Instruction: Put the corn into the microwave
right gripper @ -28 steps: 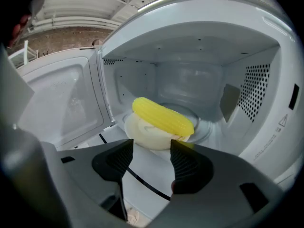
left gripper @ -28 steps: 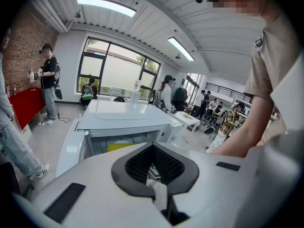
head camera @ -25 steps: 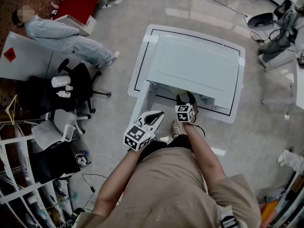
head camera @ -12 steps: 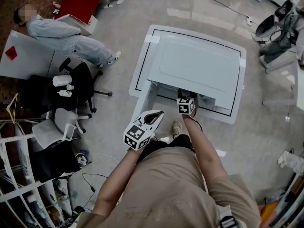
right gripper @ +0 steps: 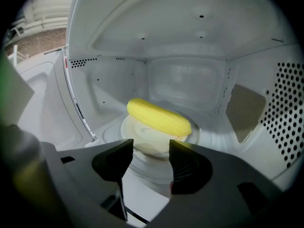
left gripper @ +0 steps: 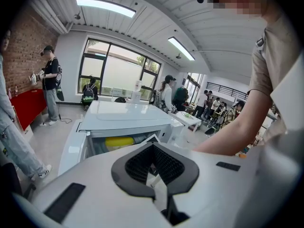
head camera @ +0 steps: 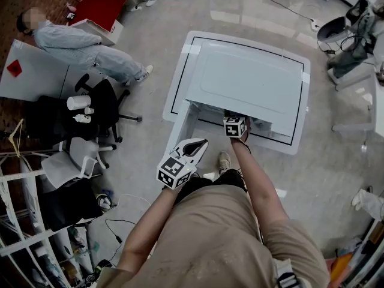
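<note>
**Corn on the plate inside the microwave, right fingers open just short of it**

The corn [right gripper: 159, 117] lay on a pale plate [right gripper: 140, 145] at the middle of the microwave [right gripper: 199, 32] floor, so the placing looked done; its long axis ran crosswise to the right gripper [right gripper: 150, 149], sloping from upper left to lower right in the right gripper view. It sat straight ahead of that gripper, a little beyond the tips and not touching them; the fingers [right gripper: 114, 163] stood wide apart with nothing between them but the plate's near edge showing through the gap. The right was plainly the nearer of the two, reaching into the cavity past the open door [right gripper: 42, 94].

The left gripper [left gripper: 153, 163] hung well back from the microwave, outside it and lower, in front of the person's body; its fingers were drawn together and empty. From there the corn showed only as a yellow strip in the open cavity.

As a judgement, the next move would be to draw the right gripper straight back out without brushing the plate, then shut the door; the left stood closer to the door's side.
</note>
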